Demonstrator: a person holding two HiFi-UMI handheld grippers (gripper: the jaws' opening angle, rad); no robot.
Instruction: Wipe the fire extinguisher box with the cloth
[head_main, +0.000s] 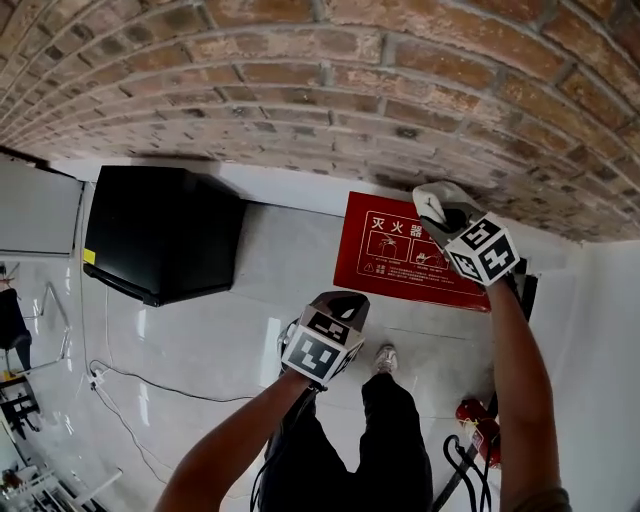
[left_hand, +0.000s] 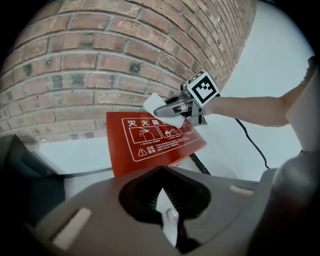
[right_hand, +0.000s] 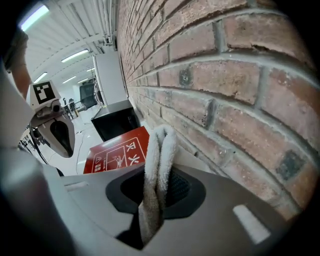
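Observation:
The red fire extinguisher box (head_main: 395, 262) with white print stands on the pale floor against the brick wall. My right gripper (head_main: 436, 203) hangs over the box's far right corner, close to the wall, shut on a folded white cloth (right_hand: 158, 162). From the left gripper view the cloth (left_hand: 155, 104) sits at the box's (left_hand: 150, 145) far edge; whether it touches the lid is unclear. My left gripper (head_main: 345, 300) hovers over bare floor in front of the box, jaws shut with nothing in them.
A black cabinet (head_main: 162, 240) stands left of the box against the brick wall (head_main: 330, 90). A red extinguisher (head_main: 480, 425) with black hoses lies at the lower right. A thin cable (head_main: 150, 385) runs across the floor at the left. The person's legs and a shoe (head_main: 385, 358) are below.

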